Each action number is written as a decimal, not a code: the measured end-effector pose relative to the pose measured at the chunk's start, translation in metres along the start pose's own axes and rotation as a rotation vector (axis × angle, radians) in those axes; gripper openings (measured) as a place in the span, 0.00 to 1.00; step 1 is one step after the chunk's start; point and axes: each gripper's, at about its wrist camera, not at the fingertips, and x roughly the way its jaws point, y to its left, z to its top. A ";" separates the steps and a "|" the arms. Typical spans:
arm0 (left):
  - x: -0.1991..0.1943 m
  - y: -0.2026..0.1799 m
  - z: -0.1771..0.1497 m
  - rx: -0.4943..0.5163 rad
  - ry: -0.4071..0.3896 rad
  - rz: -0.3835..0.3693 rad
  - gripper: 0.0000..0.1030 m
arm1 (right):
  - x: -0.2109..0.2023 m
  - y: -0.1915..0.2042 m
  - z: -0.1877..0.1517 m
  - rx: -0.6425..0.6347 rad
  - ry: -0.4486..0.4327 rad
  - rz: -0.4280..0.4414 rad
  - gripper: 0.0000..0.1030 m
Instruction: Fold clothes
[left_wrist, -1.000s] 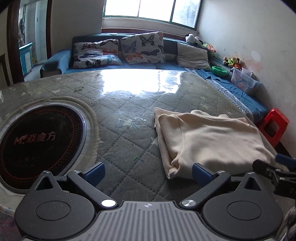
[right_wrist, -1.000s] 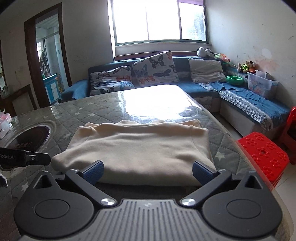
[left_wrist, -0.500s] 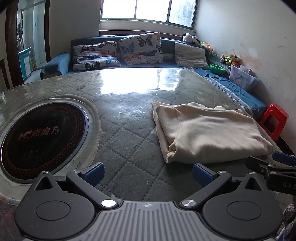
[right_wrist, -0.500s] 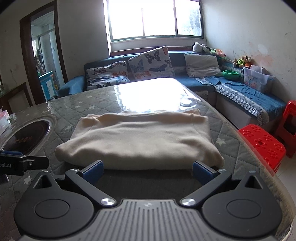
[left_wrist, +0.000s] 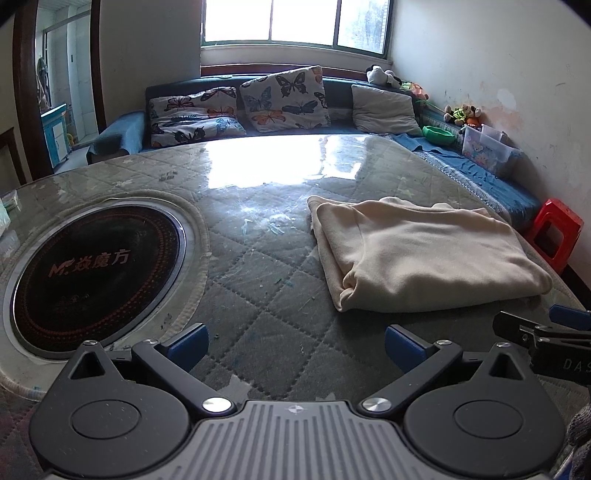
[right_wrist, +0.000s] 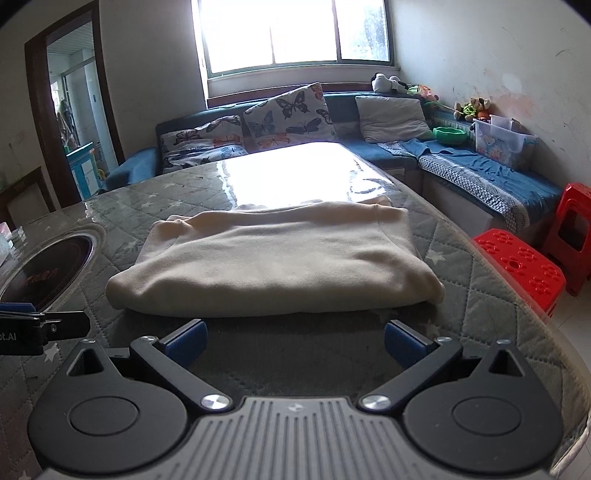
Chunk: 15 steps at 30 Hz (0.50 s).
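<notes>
Both grippers — left gripper and right gripper — have backed off the folded cream garment, fingers wide open and empty — fold apparently done.

Each gripper has a grey ribbed body, black arms with round discs, silver screws and blue pads; white lettering marks the other's side; a grey knit glove shows.

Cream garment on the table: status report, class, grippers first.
Left gripper open, empty. Right gripper open, empty. Cream garment folded flat on quilted table, untouched. Nothing between fingers and cloth.
</notes>
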 end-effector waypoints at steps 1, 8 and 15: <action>0.000 -0.001 -0.001 0.006 -0.003 0.002 1.00 | 0.000 0.000 -0.001 0.001 0.000 -0.001 1.00; -0.002 -0.005 -0.003 0.027 -0.003 0.008 1.00 | 0.000 0.000 -0.005 0.010 0.009 -0.005 1.00; -0.001 -0.009 -0.006 0.035 0.003 0.005 1.00 | 0.001 0.004 -0.008 -0.003 0.013 -0.007 1.00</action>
